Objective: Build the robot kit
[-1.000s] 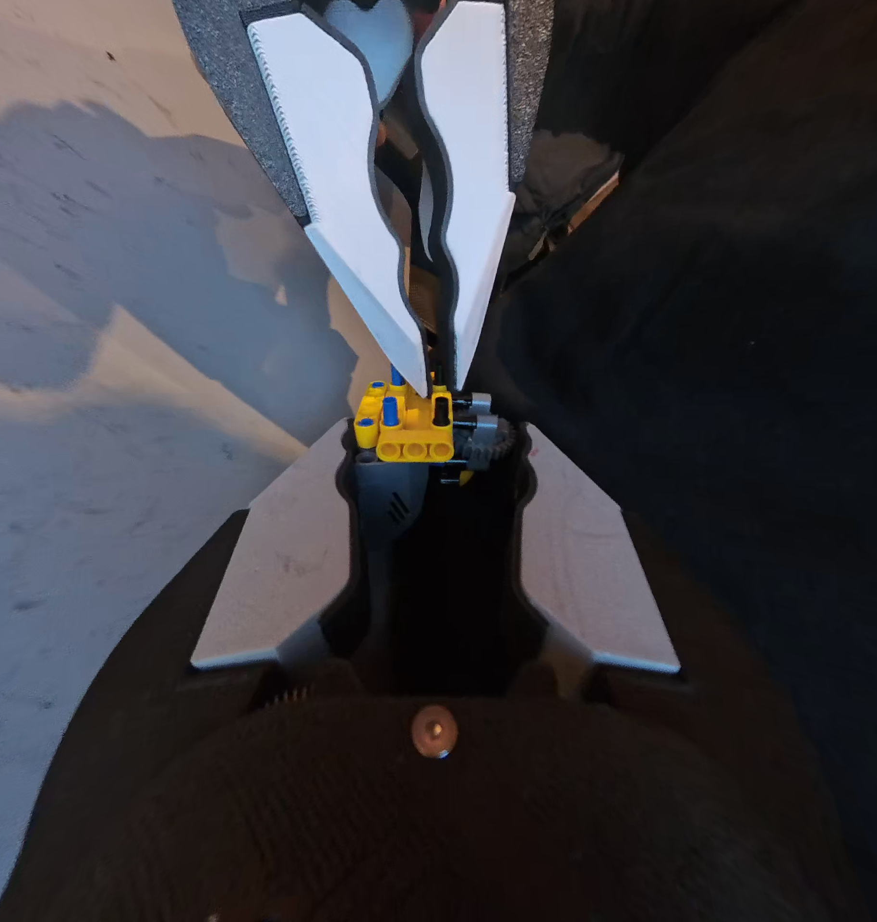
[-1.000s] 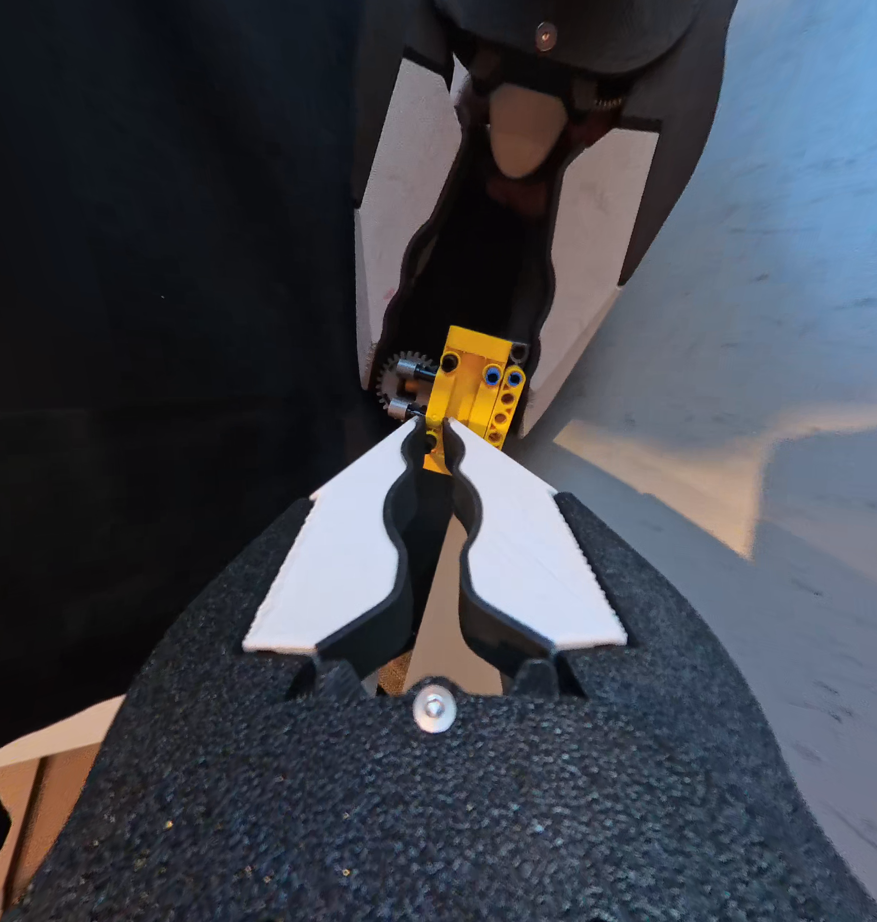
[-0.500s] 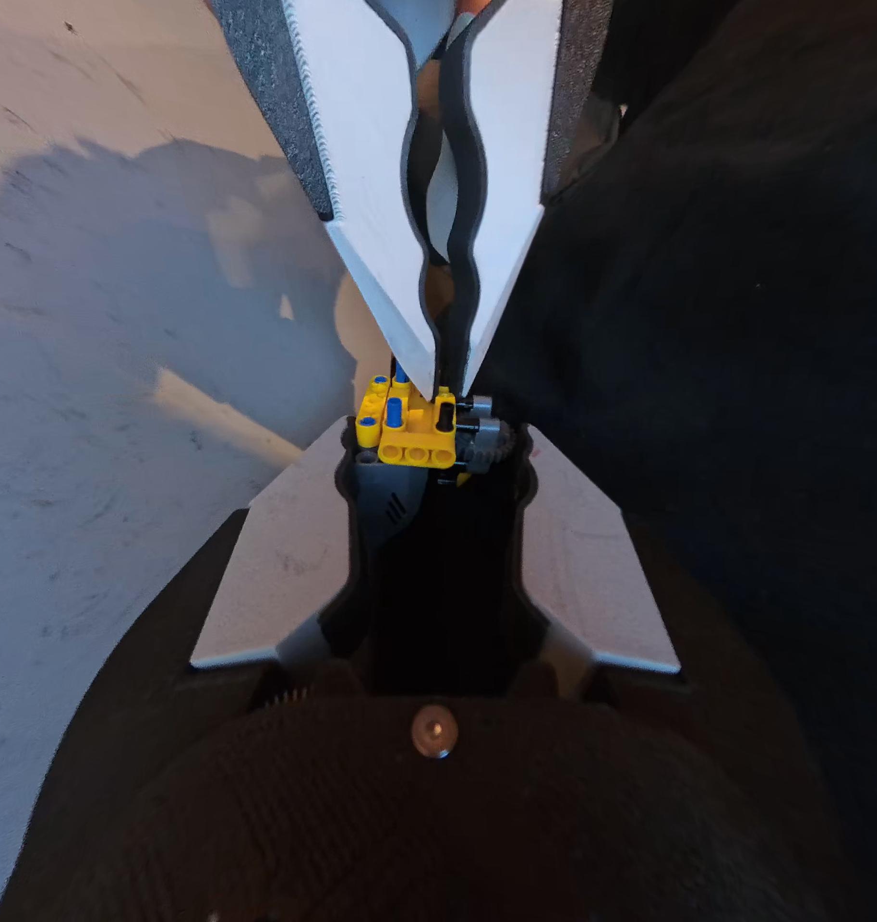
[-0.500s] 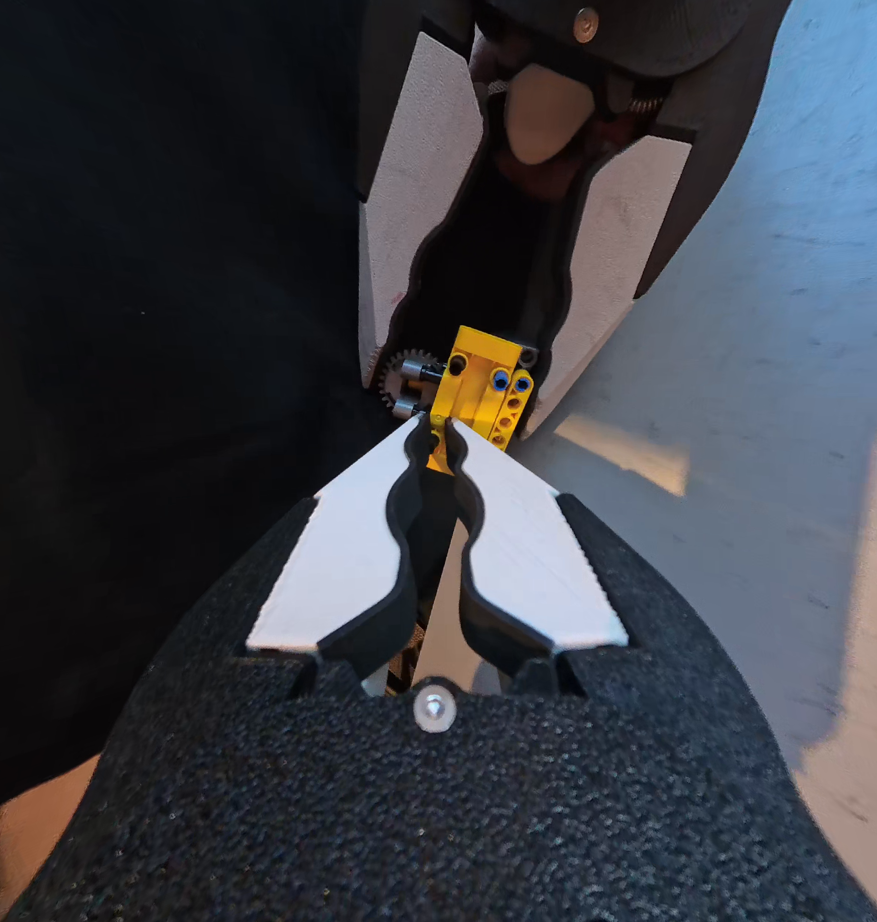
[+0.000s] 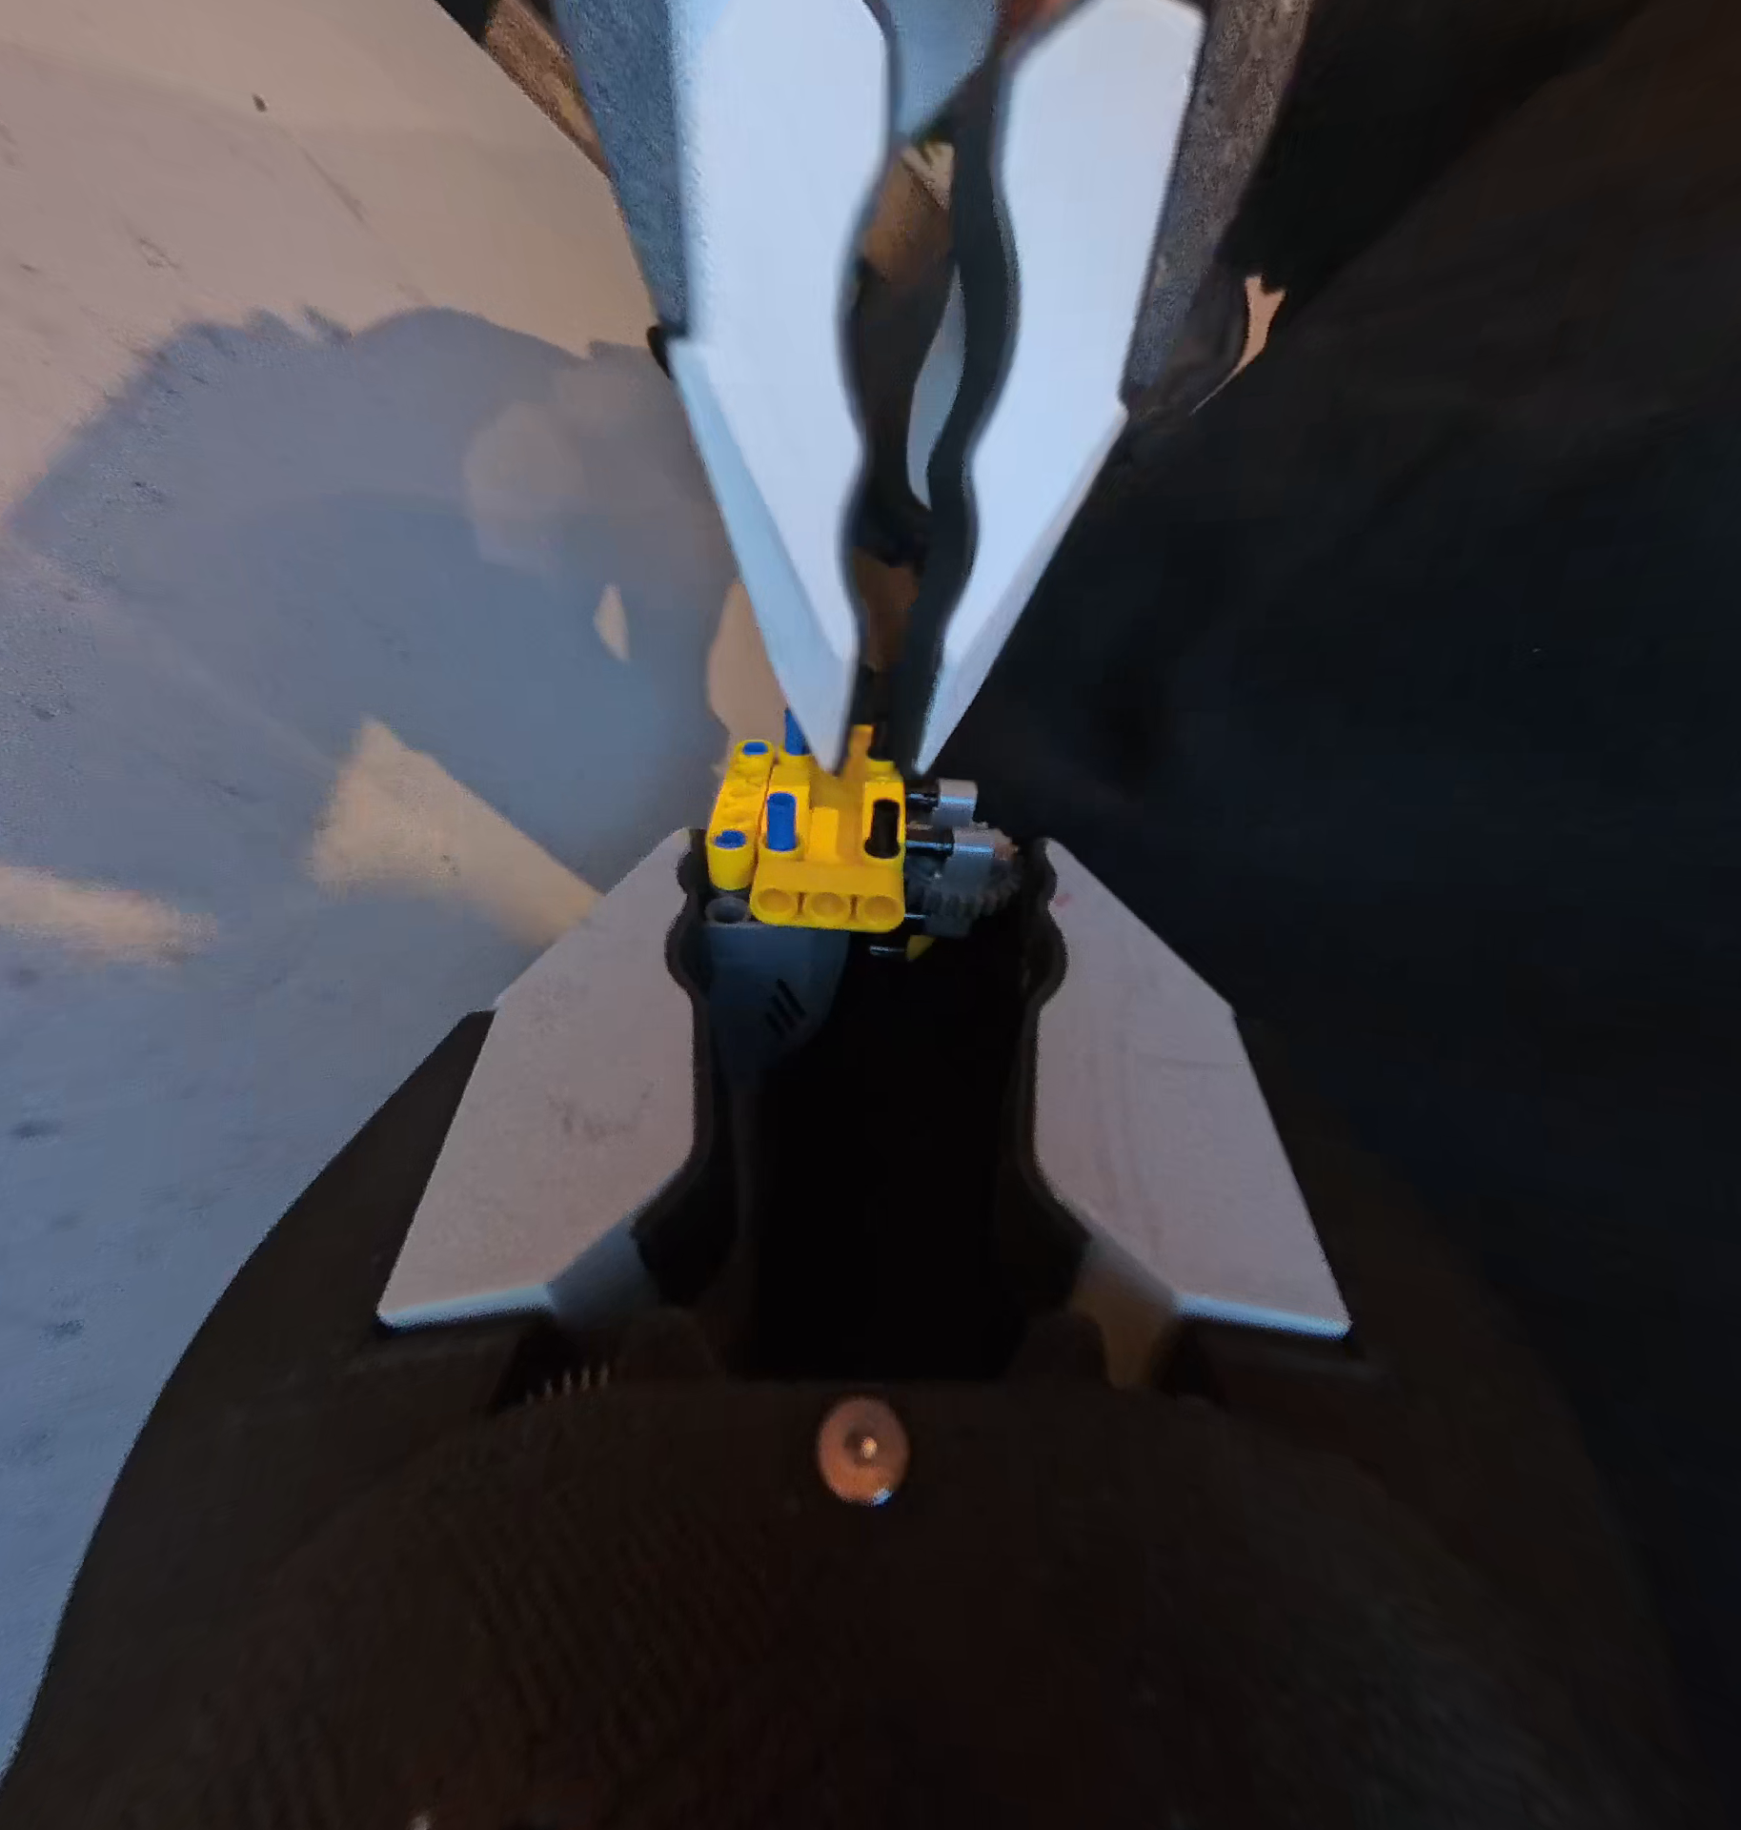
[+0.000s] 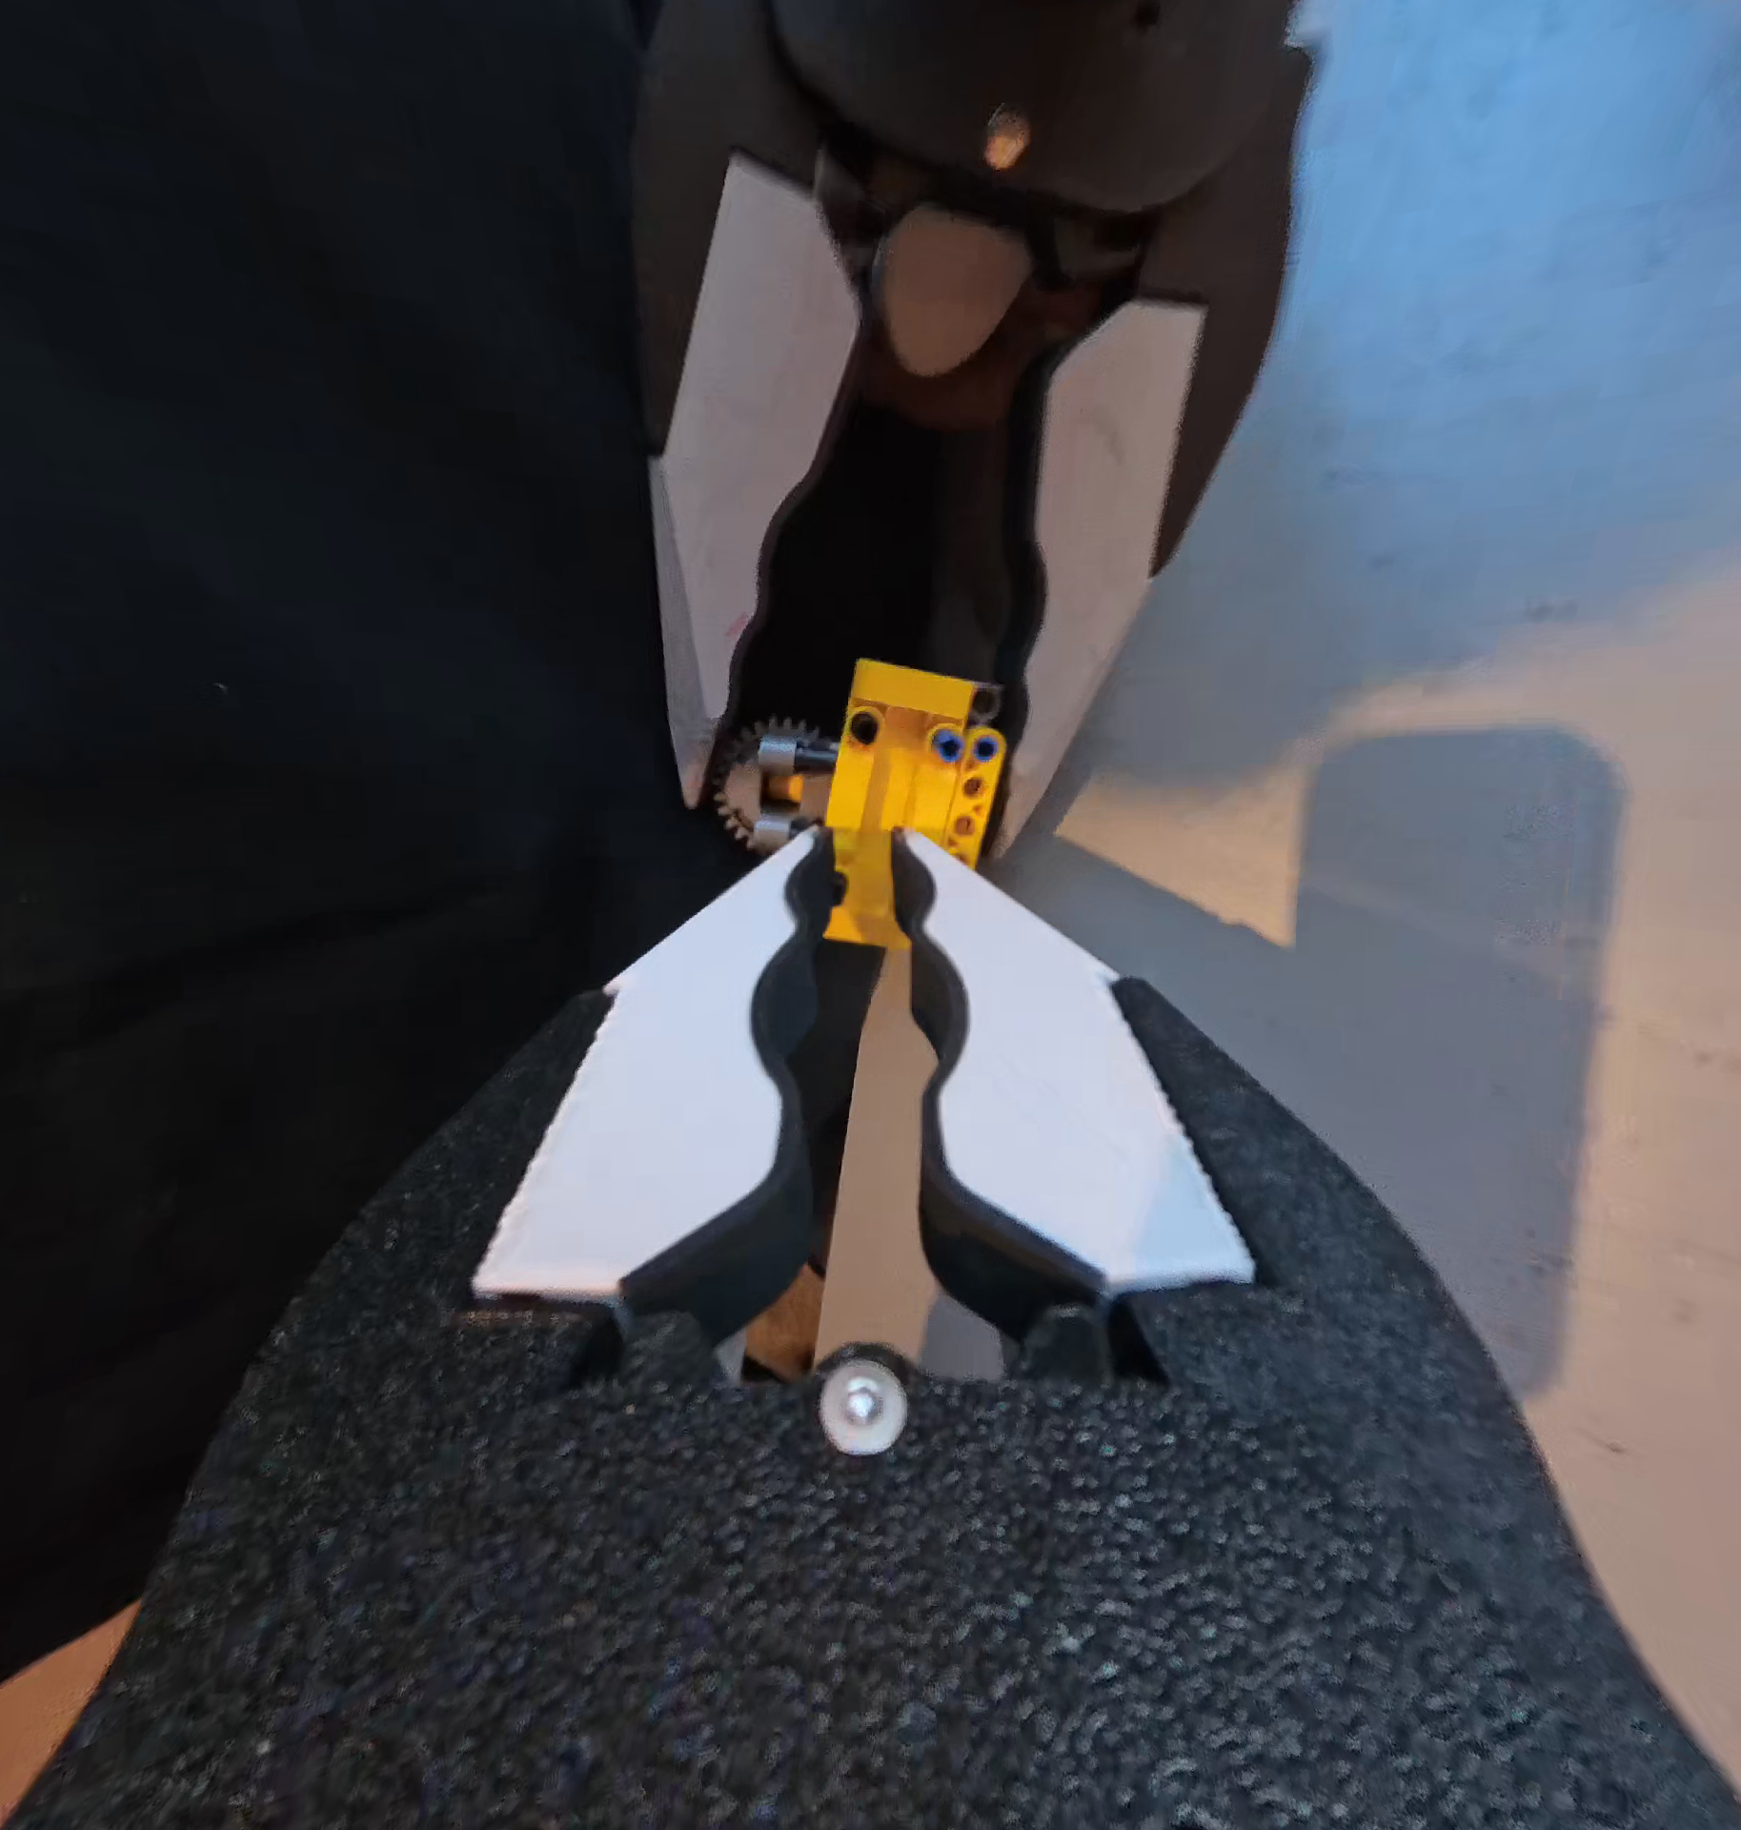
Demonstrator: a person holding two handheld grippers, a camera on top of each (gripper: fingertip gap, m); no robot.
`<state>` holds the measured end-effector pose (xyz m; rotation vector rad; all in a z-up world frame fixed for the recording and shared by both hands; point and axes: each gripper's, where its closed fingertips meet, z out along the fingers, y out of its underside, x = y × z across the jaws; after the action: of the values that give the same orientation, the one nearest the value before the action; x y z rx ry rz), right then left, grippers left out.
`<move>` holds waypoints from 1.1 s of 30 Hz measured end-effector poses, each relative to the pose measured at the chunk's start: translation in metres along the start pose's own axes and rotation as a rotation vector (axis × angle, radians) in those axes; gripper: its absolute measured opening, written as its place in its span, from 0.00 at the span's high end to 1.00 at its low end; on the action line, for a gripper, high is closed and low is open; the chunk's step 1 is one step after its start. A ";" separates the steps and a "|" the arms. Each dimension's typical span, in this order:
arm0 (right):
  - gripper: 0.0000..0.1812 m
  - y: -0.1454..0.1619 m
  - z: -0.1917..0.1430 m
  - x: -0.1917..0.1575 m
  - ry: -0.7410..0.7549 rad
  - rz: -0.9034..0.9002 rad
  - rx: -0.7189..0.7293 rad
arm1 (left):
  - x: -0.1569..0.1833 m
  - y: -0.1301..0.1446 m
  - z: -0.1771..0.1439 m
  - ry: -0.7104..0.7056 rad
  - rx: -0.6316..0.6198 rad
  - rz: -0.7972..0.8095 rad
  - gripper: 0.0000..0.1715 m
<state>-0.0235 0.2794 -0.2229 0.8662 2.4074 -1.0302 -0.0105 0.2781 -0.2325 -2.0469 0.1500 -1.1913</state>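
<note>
A small yellow brick assembly (image 5: 826, 876) with blue pins (image 5: 780, 822) and a grey gear (image 5: 980, 891) is held in the air between both grippers. My left gripper (image 5: 866, 862) is shut on the assembly from below. Its fingers are set fairly wide around the yellow block and gear. My right gripper (image 5: 881, 764) comes in from the top of the left wrist view. In the right wrist view, my right gripper (image 6: 858, 842) is shut on a yellow tab of the assembly (image 6: 906, 772). The gear (image 6: 737, 792) sits on the assembly's left side. The left gripper (image 6: 856, 802) faces me from above.
A pale table surface (image 5: 153, 891) with strong shadows lies under the grippers, and it also shows in the right wrist view (image 6: 1539, 495). A person's dark clothing (image 5: 1440, 792) fills one side. A fingertip (image 6: 945, 297) shows behind the left gripper. My left and right fingertips are right by each other.
Both grippers keep their hold on the assembly. The pair has shifted over the table, so the shadows behind them have moved. The right gripper's tips now sit slightly further onto the yellow tab.
</note>
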 end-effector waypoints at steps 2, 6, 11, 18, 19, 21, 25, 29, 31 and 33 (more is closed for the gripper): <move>0.89 -0.009 -0.006 -0.002 -0.050 0.049 0.093 | 0.001 0.000 0.001 -0.005 -0.005 0.013 0.64; 0.87 -0.012 0.004 -0.003 -0.051 0.080 0.123 | 0.001 0.001 0.001 -0.007 -0.008 0.018 0.64; 1.00 -0.013 0.005 -0.001 -0.068 0.060 0.124 | 0.001 0.001 0.002 -0.007 -0.012 0.027 0.64; 0.96 -0.012 0.004 0.003 -0.048 0.028 0.049 | 0.001 0.001 0.003 -0.004 -0.013 0.028 0.64; 0.94 -0.012 0.003 0.004 -0.047 0.027 0.046 | 0.001 0.000 0.003 -0.004 -0.009 0.023 0.64; 0.94 -0.013 0.004 0.000 -0.079 0.037 0.047 | 0.000 0.000 0.002 -0.004 -0.007 0.023 0.64; 0.96 -0.012 0.008 -0.003 -0.101 0.047 0.030 | 0.000 0.001 0.002 -0.015 -0.018 0.048 0.64; 0.96 -0.011 0.010 -0.003 -0.069 0.041 -0.016 | 0.000 0.002 0.002 -0.019 -0.033 0.073 0.64; 0.96 -0.011 0.010 -0.003 -0.027 0.010 -0.059 | -0.001 0.003 0.002 -0.025 -0.036 0.080 0.64; 0.97 -0.013 0.013 -0.002 0.010 -0.013 -0.091 | -0.003 0.004 0.001 -0.045 -0.043 0.089 0.64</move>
<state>-0.0293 0.2624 -0.2240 0.8278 2.4501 -0.9152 -0.0104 0.2773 -0.2379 -2.0804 0.2451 -1.0955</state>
